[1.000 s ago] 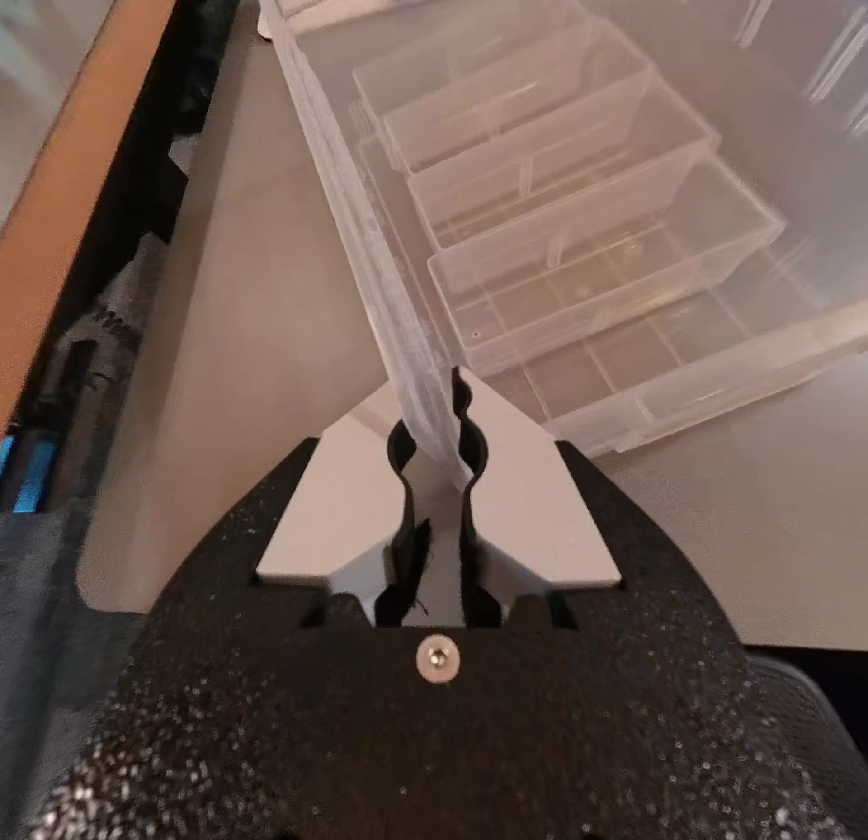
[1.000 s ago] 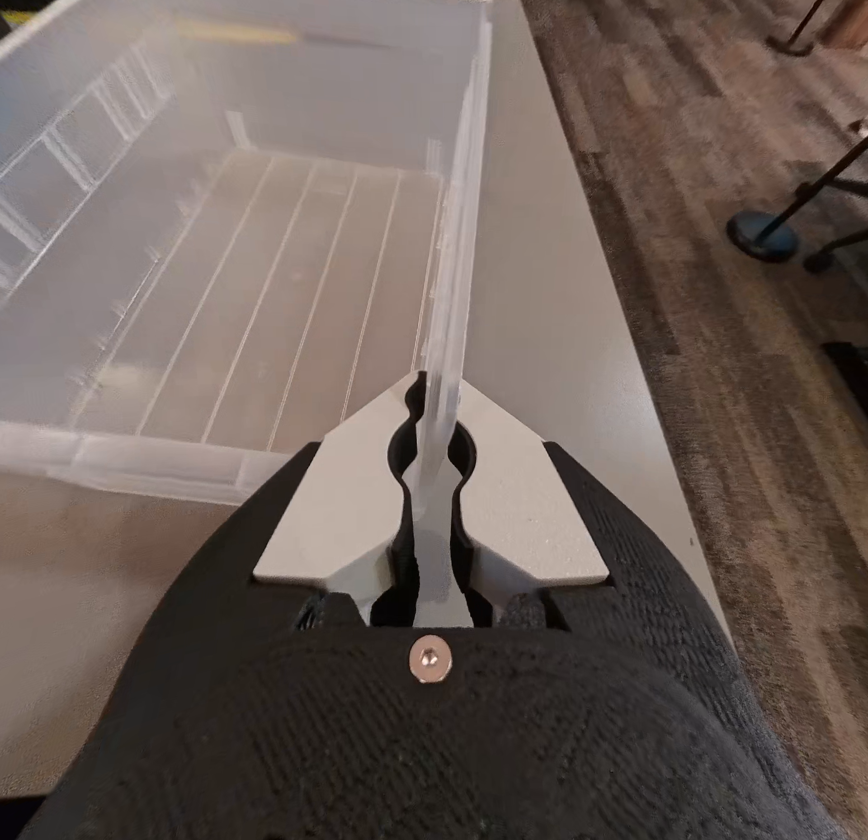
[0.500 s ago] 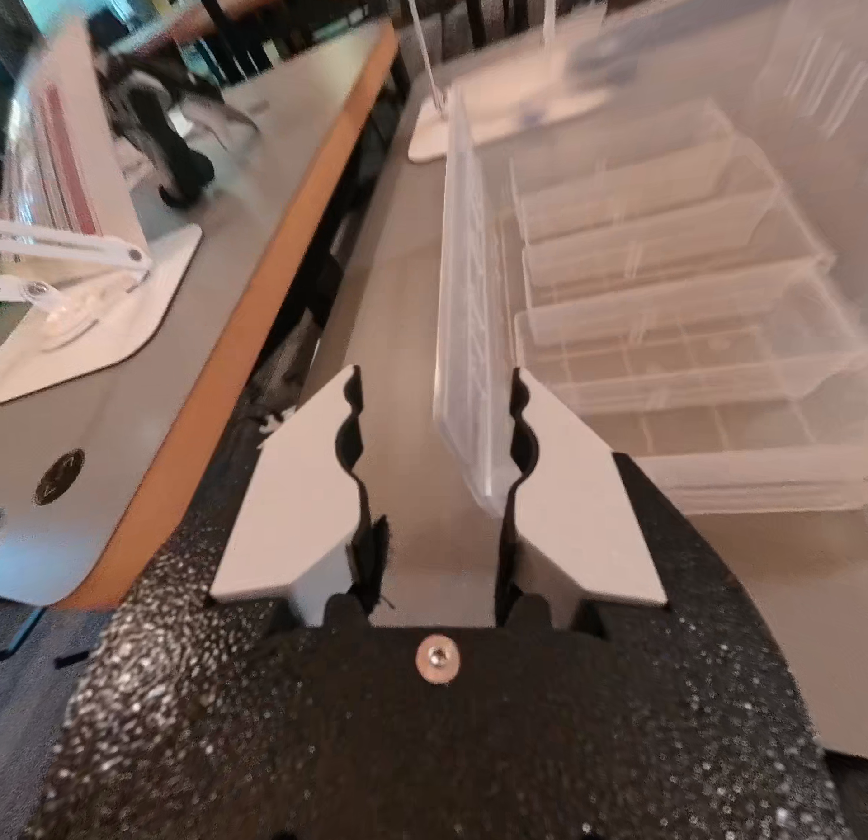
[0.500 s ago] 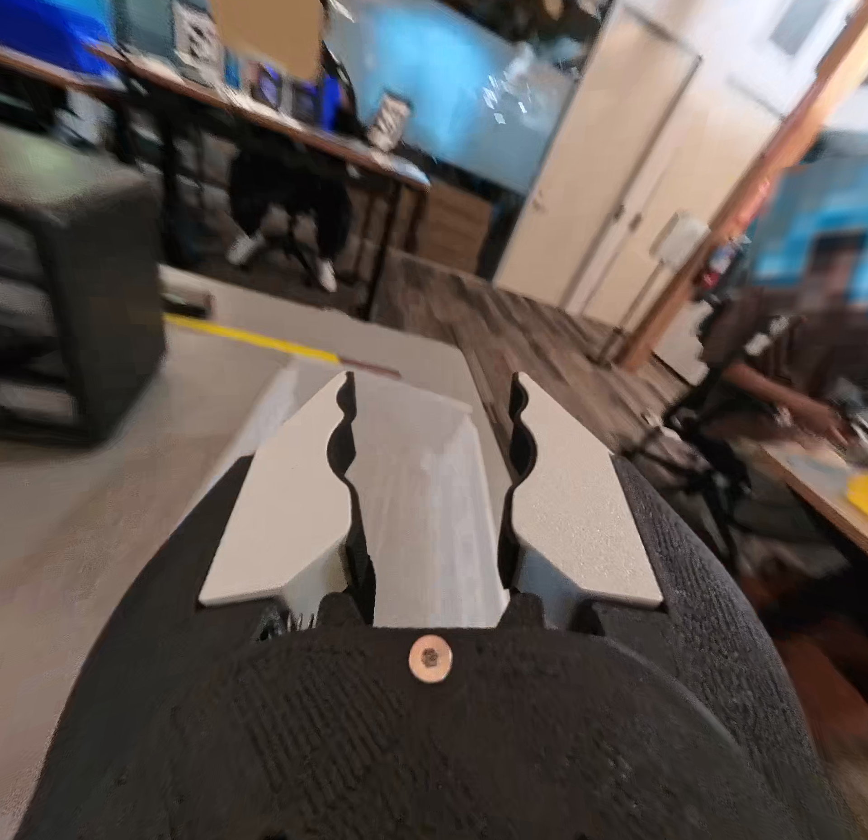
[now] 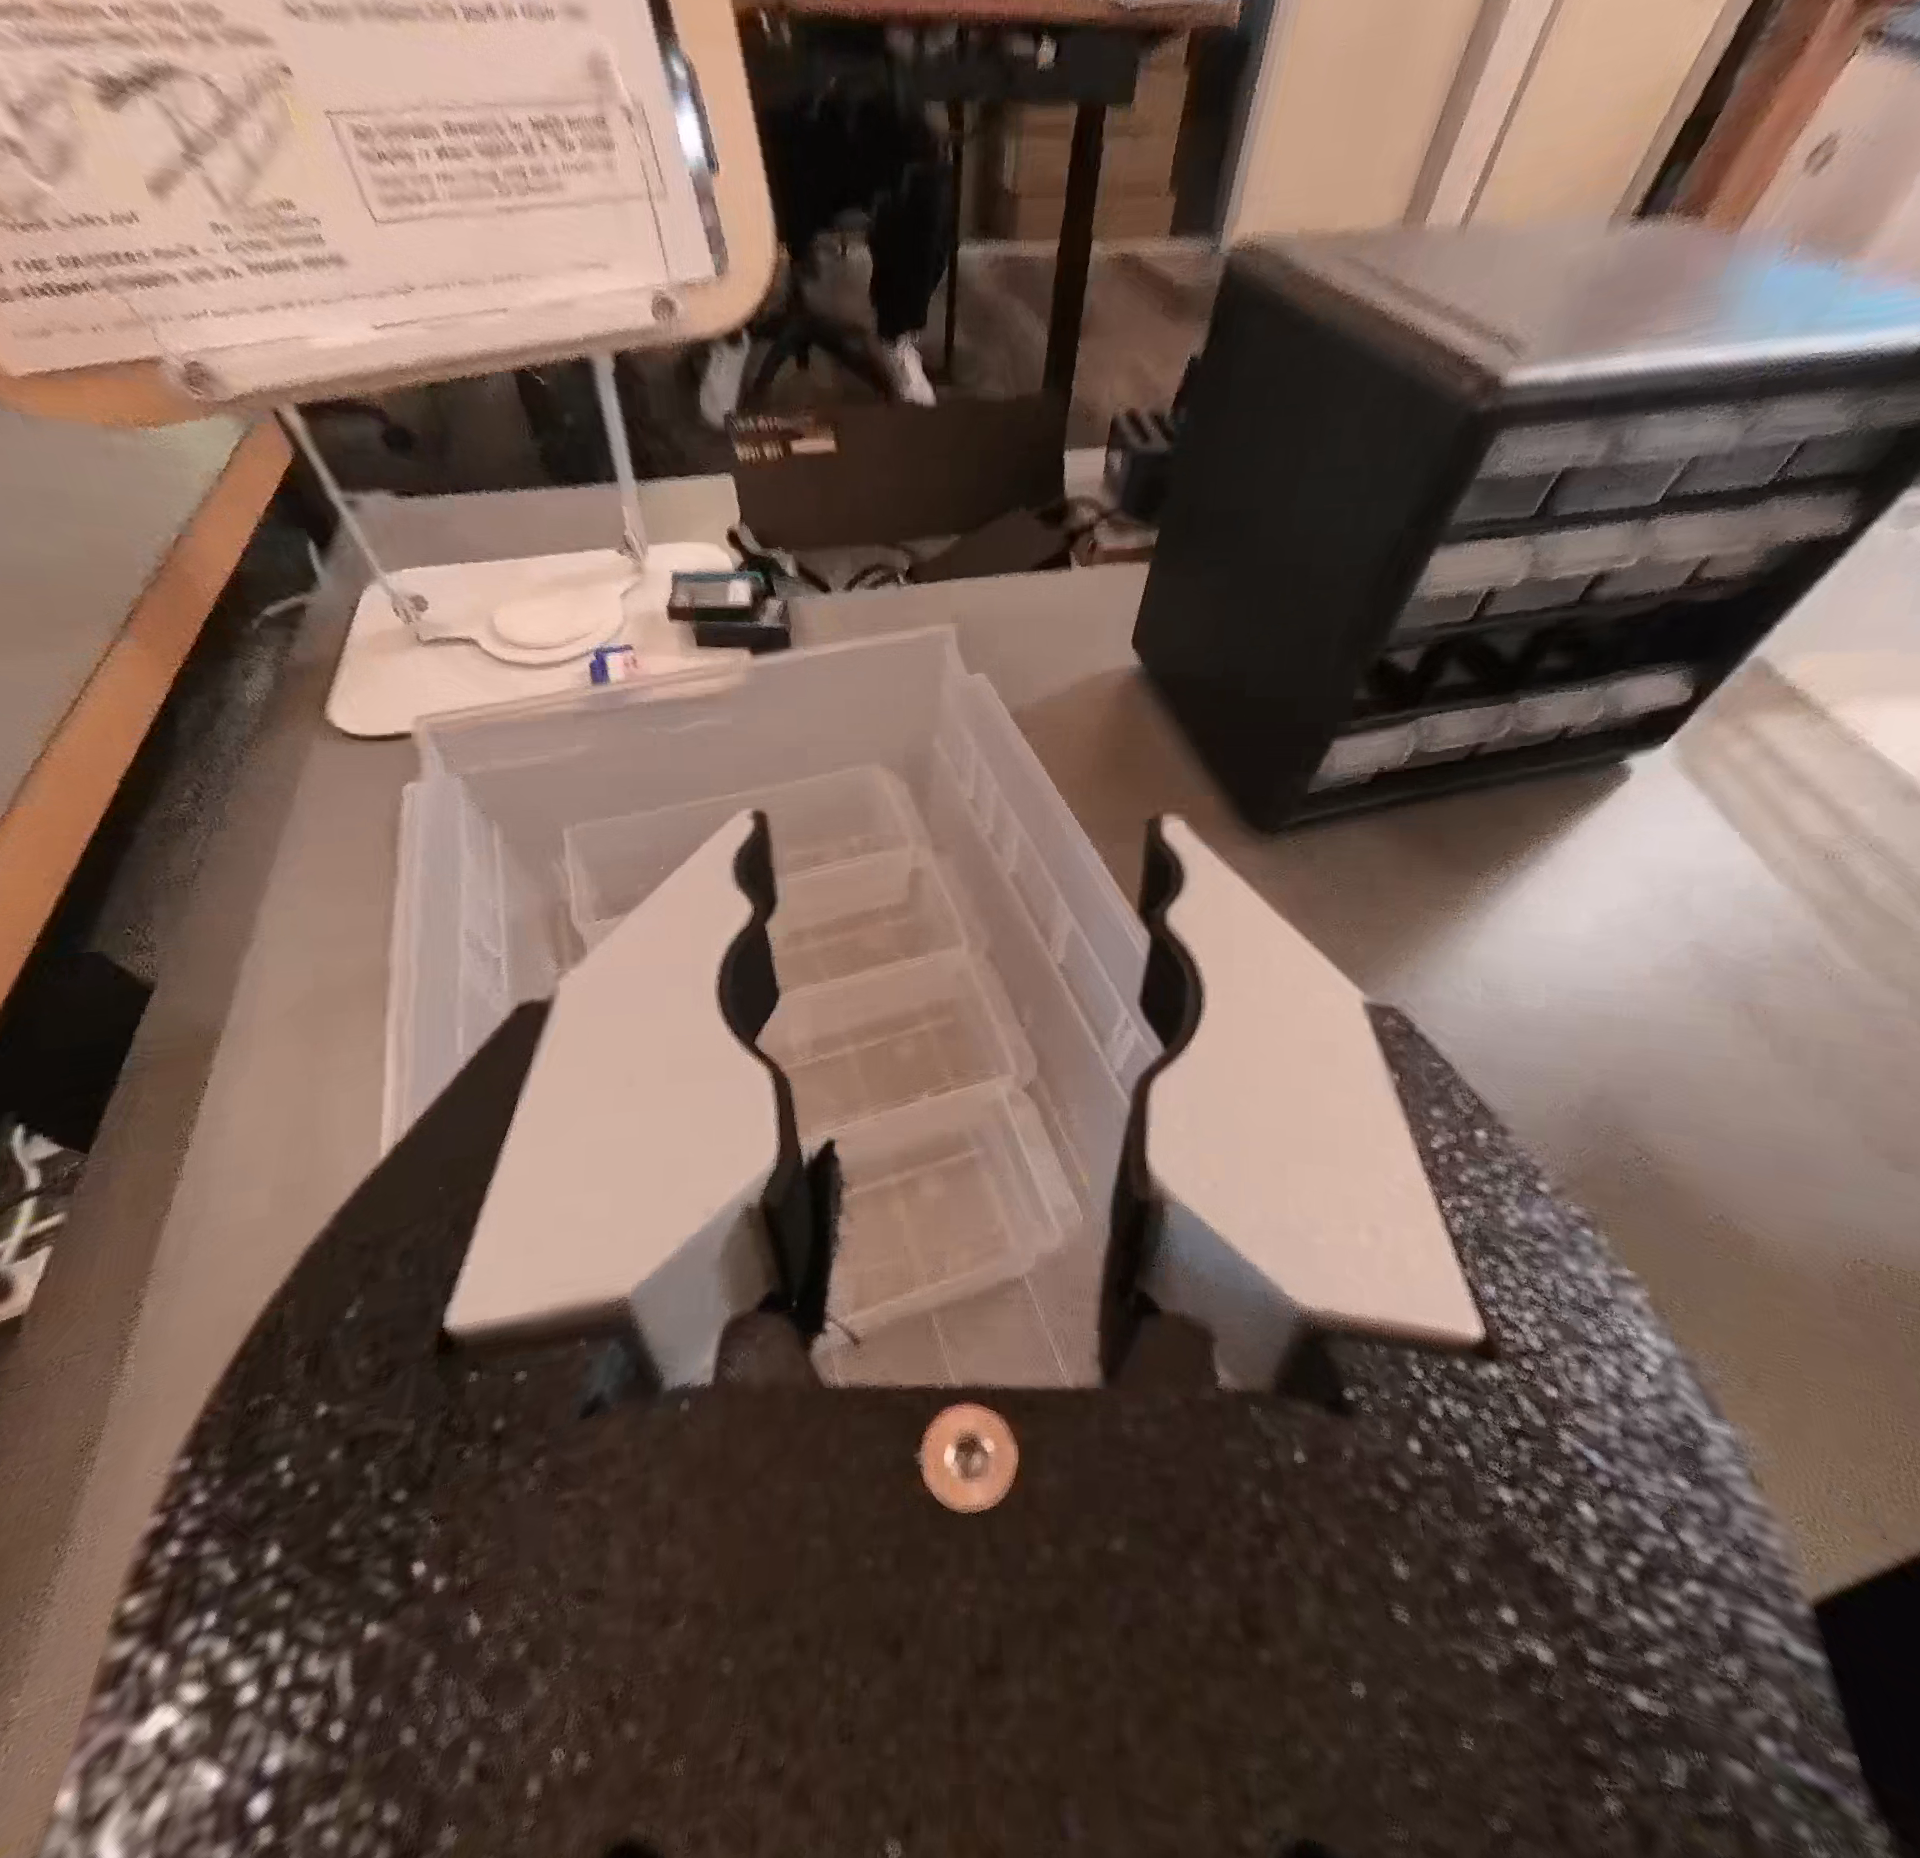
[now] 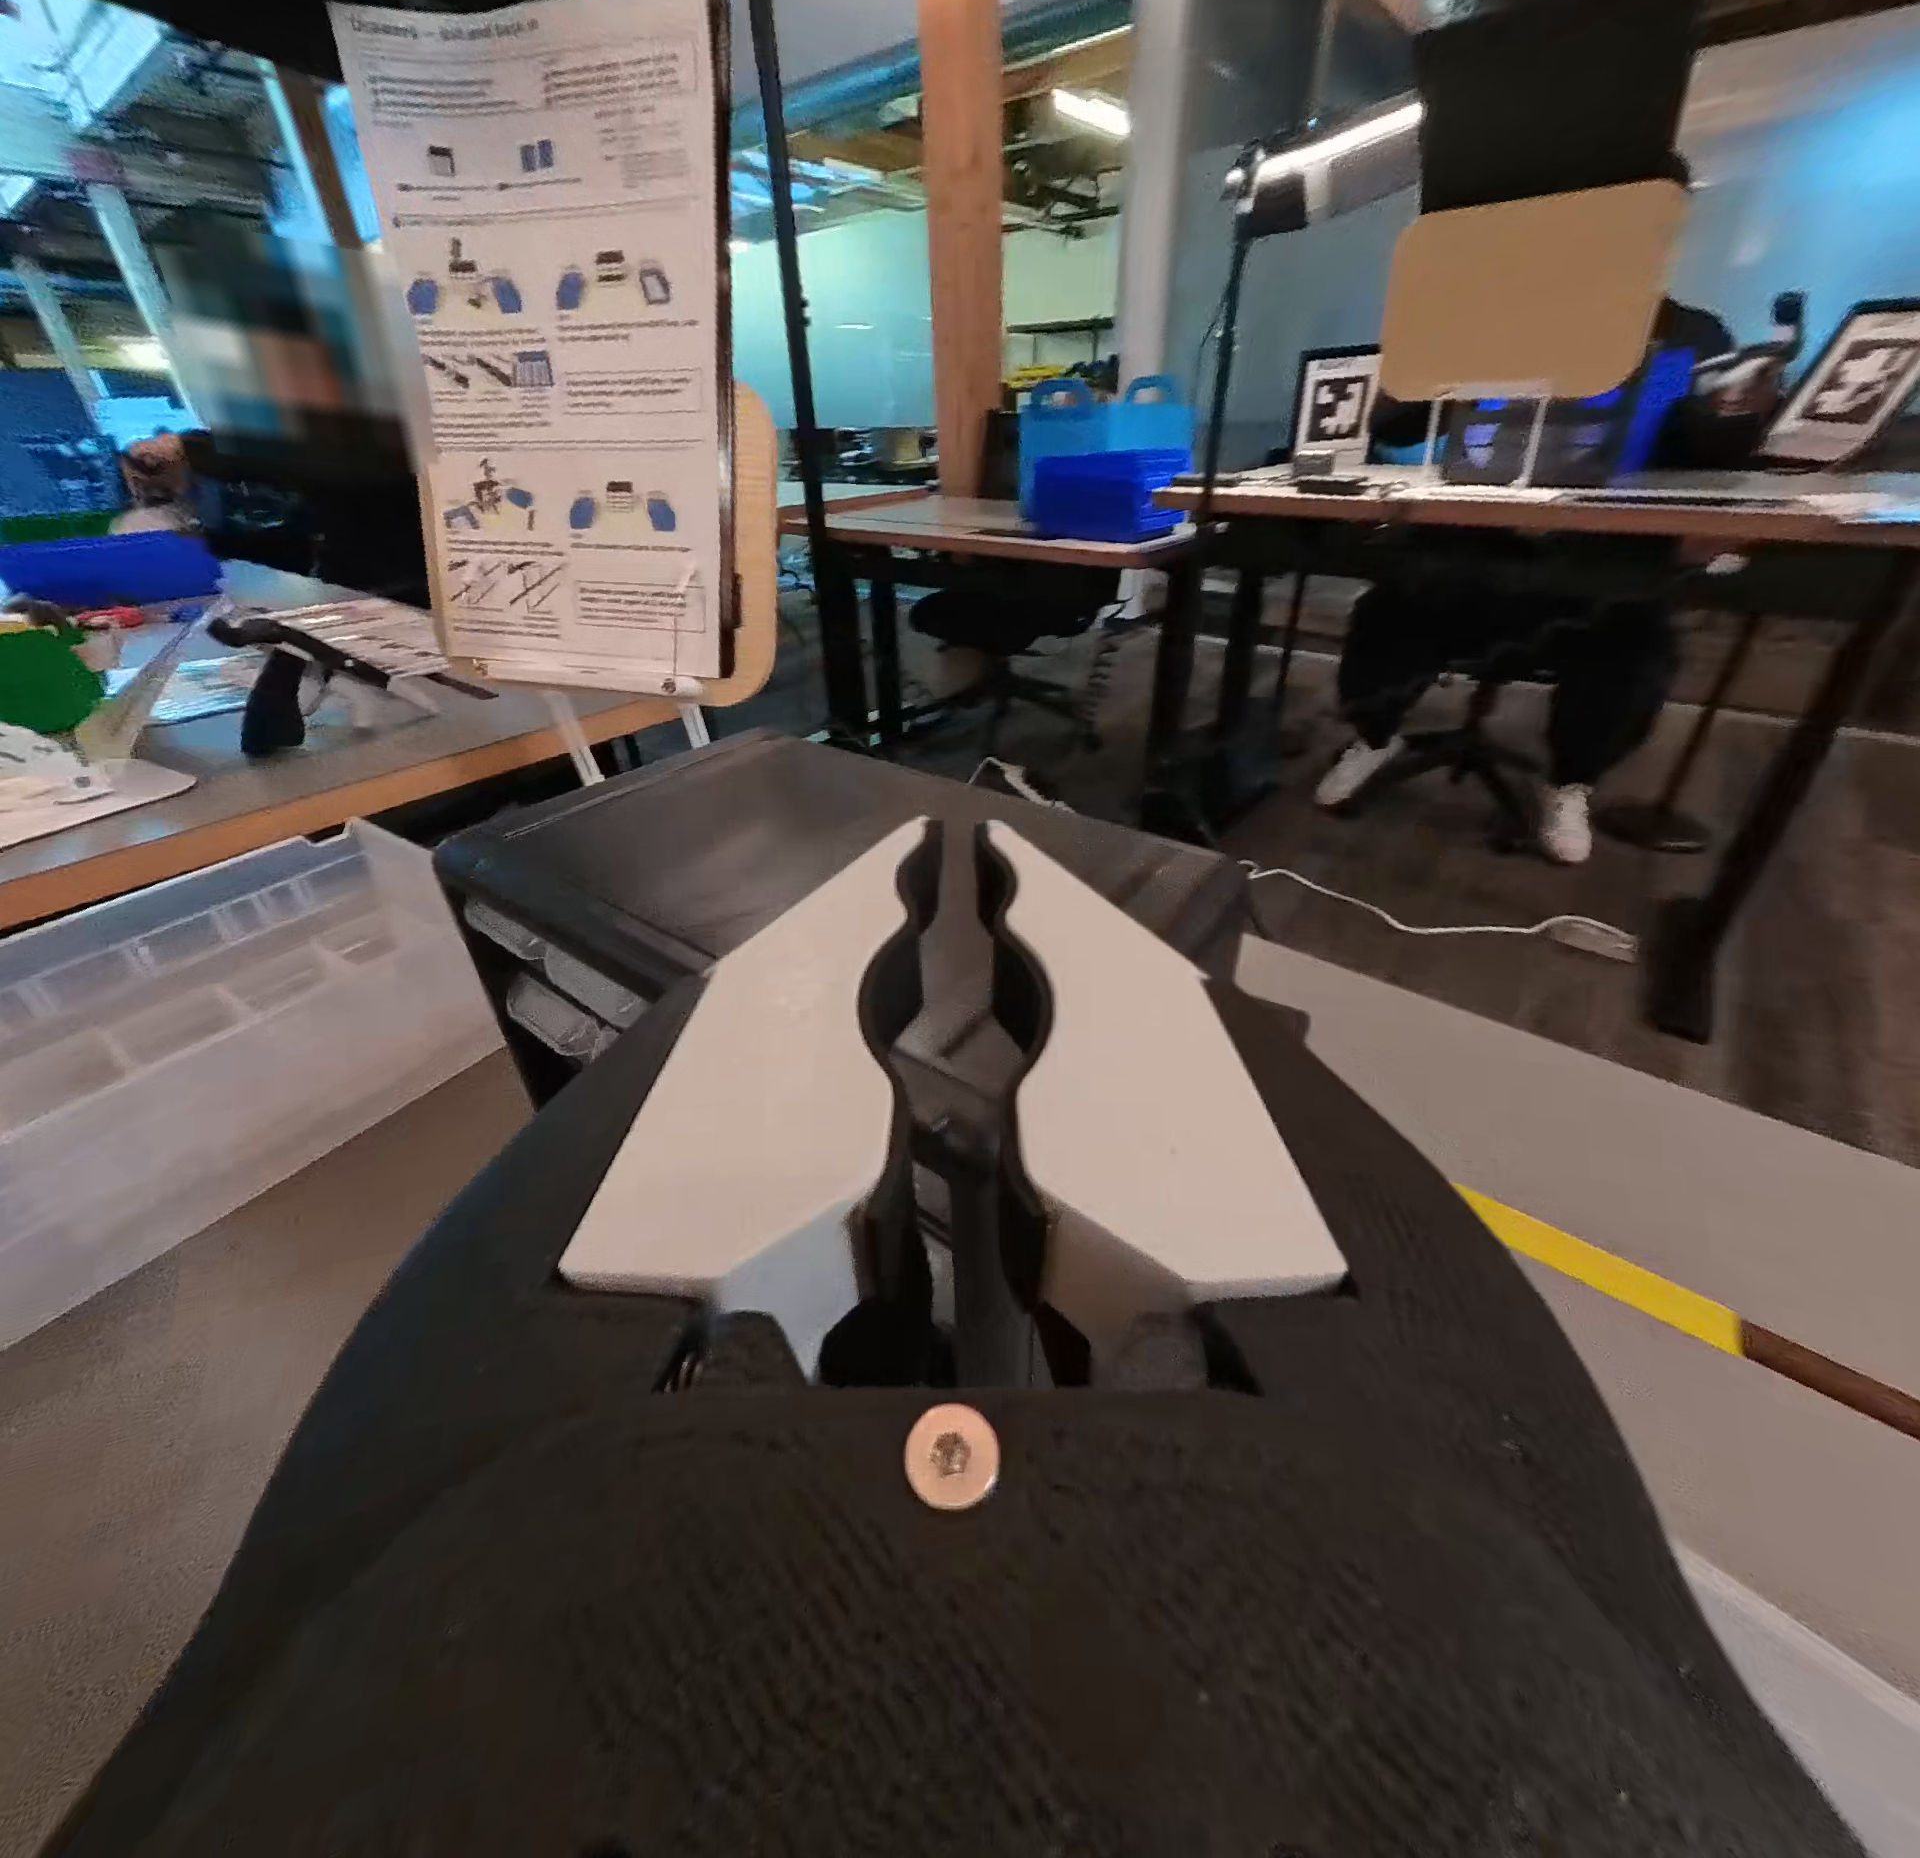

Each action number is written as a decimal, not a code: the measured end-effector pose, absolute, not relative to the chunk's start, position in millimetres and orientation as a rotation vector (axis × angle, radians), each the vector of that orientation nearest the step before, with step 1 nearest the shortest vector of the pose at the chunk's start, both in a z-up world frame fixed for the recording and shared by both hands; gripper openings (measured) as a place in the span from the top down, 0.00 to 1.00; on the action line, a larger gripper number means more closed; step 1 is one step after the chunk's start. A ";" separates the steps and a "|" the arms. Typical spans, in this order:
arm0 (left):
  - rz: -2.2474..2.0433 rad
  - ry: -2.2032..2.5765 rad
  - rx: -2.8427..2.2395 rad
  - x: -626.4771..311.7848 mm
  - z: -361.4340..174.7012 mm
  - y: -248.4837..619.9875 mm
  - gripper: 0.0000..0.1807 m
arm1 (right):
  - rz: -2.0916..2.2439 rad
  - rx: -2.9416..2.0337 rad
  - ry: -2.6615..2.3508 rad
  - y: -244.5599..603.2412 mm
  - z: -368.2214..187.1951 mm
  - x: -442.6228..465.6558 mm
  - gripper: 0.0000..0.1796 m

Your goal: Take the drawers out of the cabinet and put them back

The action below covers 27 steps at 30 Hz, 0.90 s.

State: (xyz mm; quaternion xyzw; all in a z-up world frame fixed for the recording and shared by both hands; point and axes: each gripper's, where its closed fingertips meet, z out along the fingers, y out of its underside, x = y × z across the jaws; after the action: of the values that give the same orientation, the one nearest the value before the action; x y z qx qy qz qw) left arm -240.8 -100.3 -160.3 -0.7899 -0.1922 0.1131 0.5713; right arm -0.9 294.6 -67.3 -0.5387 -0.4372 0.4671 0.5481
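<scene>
A clear plastic bin (image 5: 436, 873) stands on the grey table and holds several small clear drawers (image 5: 894, 1039). My left gripper (image 5: 958, 826) is open and empty, held above the bin over the drawers. The black drawer cabinet (image 5: 1351, 561) stands to the right of the bin, with rows of drawers in its front. In the right wrist view my right gripper (image 6: 961, 826) is over the cabinet (image 6: 727, 852). Its jaws are nearly together, with a black edge of the cabinet between them. The bin also shows at the left in that view (image 6: 208, 1029).
An instruction sheet on a stand (image 5: 343, 146) with a white base (image 5: 488, 634) stands behind the bin, with small black items (image 5: 727, 603) beside it. A yellow strip (image 6: 1600, 1268) marks the table's right edge. Another table (image 5: 104, 561) lies to the left. A seated person (image 6: 1507, 665) is far behind.
Both grippers let go of the bin's side walls and rose. The left one stays open over the bin. The right one moved over to the cabinet and closed.
</scene>
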 end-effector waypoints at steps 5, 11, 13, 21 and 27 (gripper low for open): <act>0.218 -0.284 -2.211 -248.8 -213.5 -54.1 0.81 | 1.038 -1.321 -1.188 288.9 -98.3 -41.4 1.00; 0.077 -0.428 -2.323 -290.1 -245.1 3.8 0.68 | 0.961 -1.265 -1.239 289.8 -95.4 -58.6 1.00; -0.064 -0.510 -2.316 -295.9 -253.2 24.2 0.63 | 0.950 -1.248 -1.258 287.8 -94.4 -63.9 1.00; -0.104 -0.658 -2.363 -322.7 -266.0 40.3 0.64 | 0.929 -1.260 -1.260 284.6 -91.8 -59.5 1.00; -0.162 -0.732 -2.263 -327.9 -253.6 28.2 0.68 | 1.015 -1.306 -1.253 291.1 -97.9 -55.3 1.00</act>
State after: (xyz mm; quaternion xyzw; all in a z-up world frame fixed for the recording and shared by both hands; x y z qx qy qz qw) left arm -327.9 28.2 -253.6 -0.8819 -0.2851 -0.0632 0.3701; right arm -55.3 291.1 -97.9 -0.5419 -0.5201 0.4214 0.5083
